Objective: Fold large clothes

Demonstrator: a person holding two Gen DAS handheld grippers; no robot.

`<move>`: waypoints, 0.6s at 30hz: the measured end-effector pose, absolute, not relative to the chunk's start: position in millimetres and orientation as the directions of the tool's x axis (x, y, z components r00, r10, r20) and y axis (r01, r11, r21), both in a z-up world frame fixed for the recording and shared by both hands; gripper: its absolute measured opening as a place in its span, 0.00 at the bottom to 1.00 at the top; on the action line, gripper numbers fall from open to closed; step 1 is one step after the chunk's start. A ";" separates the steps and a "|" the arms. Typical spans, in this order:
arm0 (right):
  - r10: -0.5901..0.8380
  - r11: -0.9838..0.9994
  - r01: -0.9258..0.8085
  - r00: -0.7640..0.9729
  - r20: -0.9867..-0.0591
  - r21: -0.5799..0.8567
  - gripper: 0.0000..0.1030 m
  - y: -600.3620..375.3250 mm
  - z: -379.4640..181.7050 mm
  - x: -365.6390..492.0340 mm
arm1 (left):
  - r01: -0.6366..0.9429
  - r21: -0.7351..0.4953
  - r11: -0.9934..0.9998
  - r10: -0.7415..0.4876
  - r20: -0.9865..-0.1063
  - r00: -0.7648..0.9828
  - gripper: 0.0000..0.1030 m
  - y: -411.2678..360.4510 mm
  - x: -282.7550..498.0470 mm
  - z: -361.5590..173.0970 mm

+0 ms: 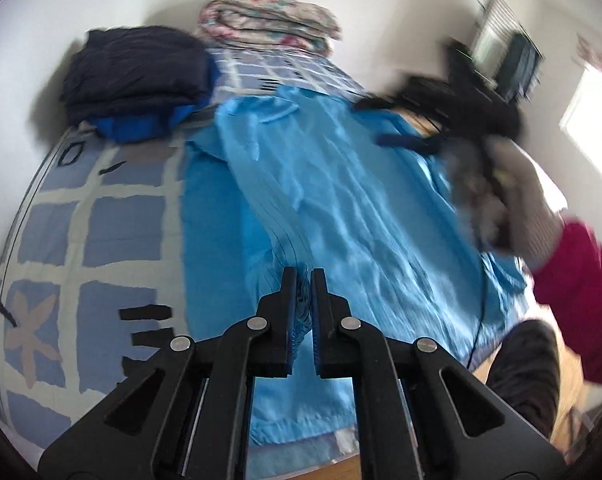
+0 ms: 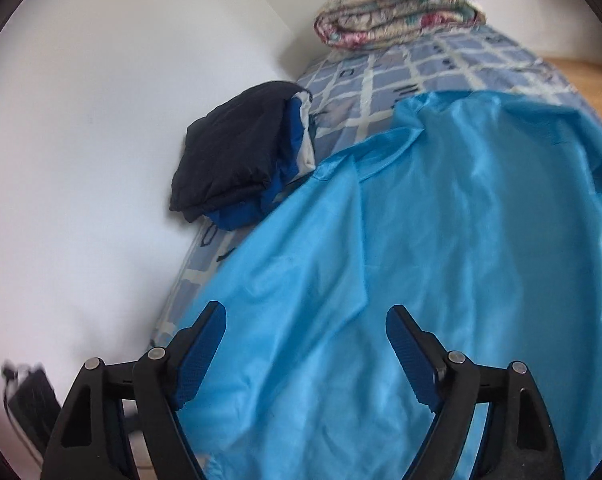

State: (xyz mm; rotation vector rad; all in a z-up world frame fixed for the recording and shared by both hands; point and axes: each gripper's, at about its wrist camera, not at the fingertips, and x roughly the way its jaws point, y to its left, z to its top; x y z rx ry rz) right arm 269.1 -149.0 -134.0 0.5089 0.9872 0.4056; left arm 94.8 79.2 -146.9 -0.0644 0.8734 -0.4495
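My left gripper is pinching a strip of the big blue garment spread on the bed, my right gripper is wide apart above it, so I should lift slowly and fold flat.

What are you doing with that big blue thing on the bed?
A person with a gripper in each hand is folding a large, shiny light-blue garment spread on the checked blue bedspread. The left gripper is shut on a bunched strip of it. The right gripper is open above the cloth, holding nothing.
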 end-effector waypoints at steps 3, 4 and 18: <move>0.570 0.793 -0.084 0.450 -0.687 0.603 0.83 -130.4 -149.4 300.0 | 0.445 -0.149 0.883 -0.397 -0.743 0.539 0.04 43.0 76.7 -150.1; 0.574 0.791 -0.076 0.435 -0.694 0.607 0.83 -121.1 -155.6 311.8 | 0.469 -0.138 0.873 -0.400 -0.753 0.523 0.04 34.8 73.5 -152.8; 0.457 0.884 -0.050 0.291 -0.840 0.464 0.82 -60.7 -222.1 385.7 | 0.566 -0.047 0.823 -0.362 -0.811 0.459 0.04 7.7 50.0 -181.3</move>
